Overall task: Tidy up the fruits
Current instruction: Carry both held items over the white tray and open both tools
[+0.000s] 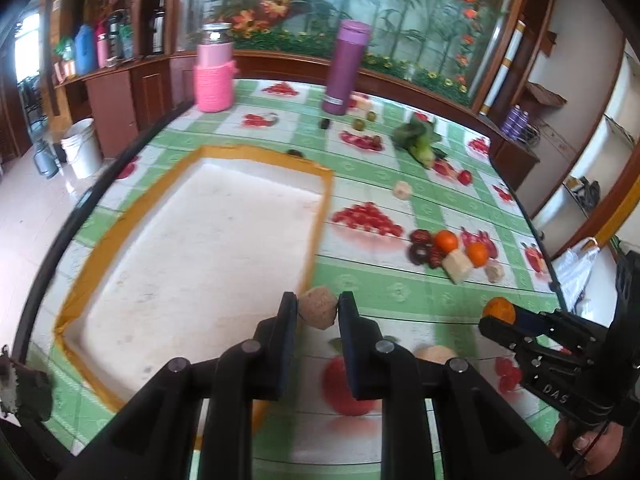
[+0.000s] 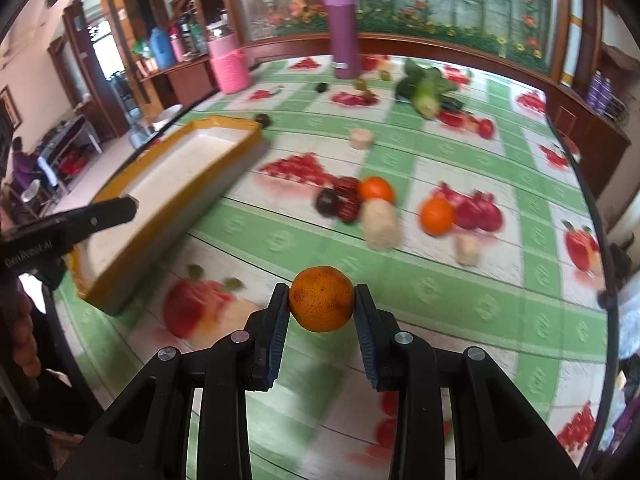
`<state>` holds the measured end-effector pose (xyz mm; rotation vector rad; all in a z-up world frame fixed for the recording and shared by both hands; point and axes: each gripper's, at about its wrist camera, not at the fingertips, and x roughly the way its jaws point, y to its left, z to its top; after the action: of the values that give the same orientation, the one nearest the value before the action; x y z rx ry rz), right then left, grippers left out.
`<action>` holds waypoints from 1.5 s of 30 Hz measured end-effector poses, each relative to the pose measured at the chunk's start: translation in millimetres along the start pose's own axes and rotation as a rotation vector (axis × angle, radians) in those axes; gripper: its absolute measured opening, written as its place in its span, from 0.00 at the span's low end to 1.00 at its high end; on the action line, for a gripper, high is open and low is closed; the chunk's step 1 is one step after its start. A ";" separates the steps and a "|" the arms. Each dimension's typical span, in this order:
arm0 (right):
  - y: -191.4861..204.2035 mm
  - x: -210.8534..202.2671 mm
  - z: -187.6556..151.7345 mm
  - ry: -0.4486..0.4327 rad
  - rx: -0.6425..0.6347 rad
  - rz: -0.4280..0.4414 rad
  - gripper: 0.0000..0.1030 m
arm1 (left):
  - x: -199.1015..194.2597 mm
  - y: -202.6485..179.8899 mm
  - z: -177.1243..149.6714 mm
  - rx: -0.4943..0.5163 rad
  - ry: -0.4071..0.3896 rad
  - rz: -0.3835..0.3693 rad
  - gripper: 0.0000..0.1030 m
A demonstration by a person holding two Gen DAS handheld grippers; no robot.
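Note:
My left gripper point(image 1: 318, 310) is shut on a tan faceted chunk point(image 1: 318, 309) and holds it above the table beside the near right corner of the yellow-rimmed white tray point(image 1: 324, 200). My right gripper point(image 2: 322, 300) is shut on an orange point(image 2: 322, 298) above the table; it also shows in the left wrist view point(image 1: 498, 312) at the right. The tray shows in the right wrist view point(image 2: 236, 152) at the left, with nothing in it. A pile of two oranges point(image 2: 376, 190), dark red fruits point(image 2: 344, 200) and pale chunks point(image 2: 382, 224) lies mid-table.
A purple bottle point(image 1: 344, 68) and a pink knitted jar point(image 1: 214, 74) stand at the table's far side. Green leafy vegetables point(image 1: 418, 140) lie far right, with small dark fruits point(image 1: 360, 124) nearby. A lone pale chunk point(image 1: 402, 191) lies right of the tray. Wooden cabinets surround the table.

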<state>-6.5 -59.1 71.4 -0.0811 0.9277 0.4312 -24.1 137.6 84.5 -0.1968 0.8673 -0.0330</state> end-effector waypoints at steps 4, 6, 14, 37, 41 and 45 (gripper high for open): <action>31.6 13.2 21.5 0.010 -0.047 0.054 0.31 | -2.5 34.9 -0.3 -0.057 -0.011 0.045 0.23; 46.3 18.9 31.3 0.014 -0.066 0.077 0.31 | -2.7 51.5 -0.4 -0.086 -0.012 0.066 0.23; 105.2 49.7 67.5 0.033 -0.172 0.137 0.31 | 4.8 109.7 -2.7 -0.180 -0.004 0.144 0.23; 176.0 144.9 79.8 0.173 -0.345 0.166 0.31 | 43.3 146.0 -16.7 -0.200 0.107 0.176 0.23; 176.0 147.6 78.5 0.181 -0.345 0.163 0.31 | 44.2 142.3 -17.7 -0.171 0.105 0.205 0.23; 175.9 144.9 79.1 0.171 -0.347 0.155 0.36 | 44.2 140.3 -18.5 -0.153 0.108 0.218 0.25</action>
<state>59.7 168.2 25.1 -0.3692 1.0230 0.7358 -16.8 267.6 13.5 -0.2438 0.9956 0.2285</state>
